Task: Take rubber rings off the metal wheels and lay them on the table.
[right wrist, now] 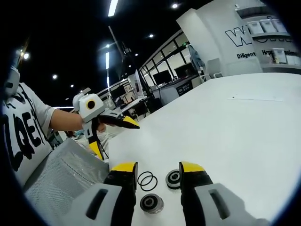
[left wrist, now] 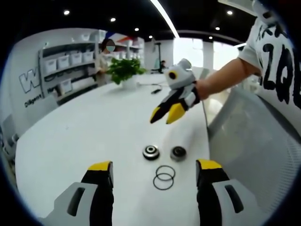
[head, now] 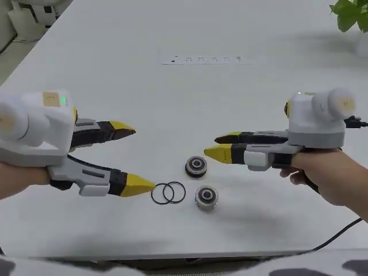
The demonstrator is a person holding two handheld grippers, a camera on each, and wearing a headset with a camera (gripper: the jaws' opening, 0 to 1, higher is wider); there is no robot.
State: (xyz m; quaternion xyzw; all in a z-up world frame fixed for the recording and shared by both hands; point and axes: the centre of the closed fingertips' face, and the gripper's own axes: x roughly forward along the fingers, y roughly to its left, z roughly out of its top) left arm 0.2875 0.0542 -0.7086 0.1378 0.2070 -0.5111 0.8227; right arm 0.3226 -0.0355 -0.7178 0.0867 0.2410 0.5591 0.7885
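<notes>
Handheld left gripper (head: 141,158) at 9 o'clock of work, jaws spread wide, empty; right gripper (head: 211,146) at 3 o'clock, jaws parted less, empty. Between them on white table (head: 172,98): two rubber rings (head: 168,192) flat, overlapping, just at 9 o'clock of nearer metal wheel (head: 206,196). Second wheel (head: 196,166) near, at 12 o'clock of it. Flat white strip (head: 205,59) far off at 12 o'clock; potted plant (head: 351,12) at 1 o'clock. Shelves (left wrist: 66,66) with bins line wall under ceiling light strip (left wrist: 164,16).

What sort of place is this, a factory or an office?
Probably an open-plan office or lab, not a factory: a long white table, wall shelves of storage bins, a potted plant, and desks with monitors under ceiling spotlights.
</notes>
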